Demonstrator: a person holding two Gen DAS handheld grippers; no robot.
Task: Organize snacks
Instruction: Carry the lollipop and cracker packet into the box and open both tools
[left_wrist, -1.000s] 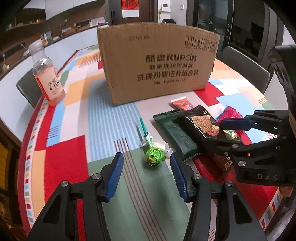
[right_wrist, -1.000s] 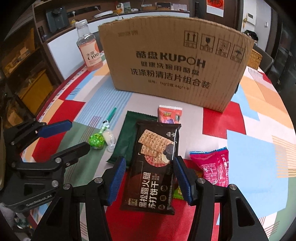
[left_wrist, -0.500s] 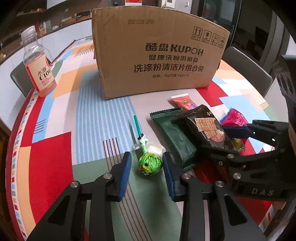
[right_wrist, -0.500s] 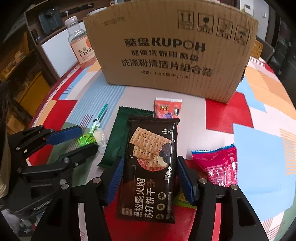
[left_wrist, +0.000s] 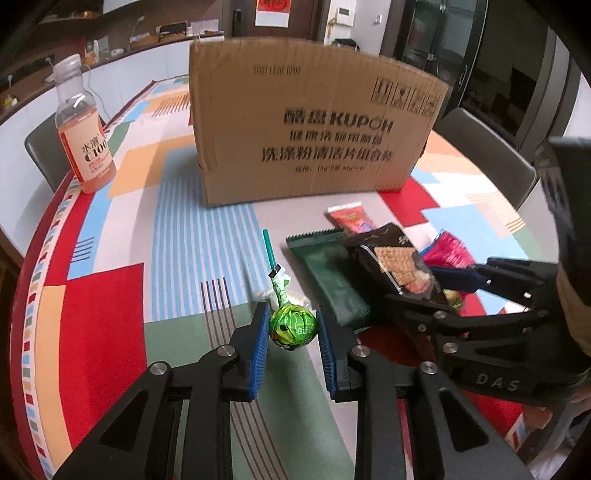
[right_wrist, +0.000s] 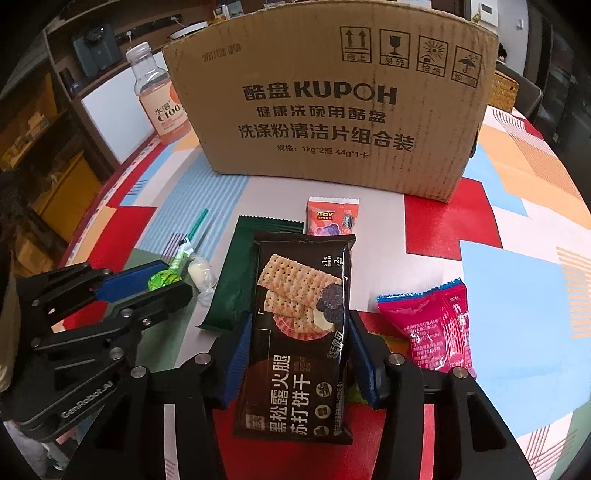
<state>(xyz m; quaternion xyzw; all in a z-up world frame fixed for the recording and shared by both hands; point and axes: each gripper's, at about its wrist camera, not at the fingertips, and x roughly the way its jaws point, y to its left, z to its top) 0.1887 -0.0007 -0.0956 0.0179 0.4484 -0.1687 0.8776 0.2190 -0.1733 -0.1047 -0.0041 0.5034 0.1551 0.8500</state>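
Note:
My left gripper (left_wrist: 291, 328) is shut on a green lollipop (left_wrist: 293, 326) with a teal stick; the lollipop also shows in the right wrist view (right_wrist: 164, 277), between the left gripper's blue pads. My right gripper (right_wrist: 295, 350) is shut on a black cracker packet (right_wrist: 301, 332), its front end lifted; the packet shows in the left wrist view (left_wrist: 402, 264) too. A dark green packet (right_wrist: 236, 280), a small red Toy Story packet (right_wrist: 332, 218), a pink packet (right_wrist: 439, 325) and a white wrapped candy (right_wrist: 199, 269) lie on the table.
A large cardboard box (right_wrist: 332, 99) stands behind the snacks on the colourful tablecloth (left_wrist: 103, 295). A bottle of orange drink (left_wrist: 83, 129) stands at the far left. Grey chairs (left_wrist: 487, 155) sit at the table's edge.
My left gripper has closed on the lollipop. My right gripper has closed on the cracker packet and tipped it up.

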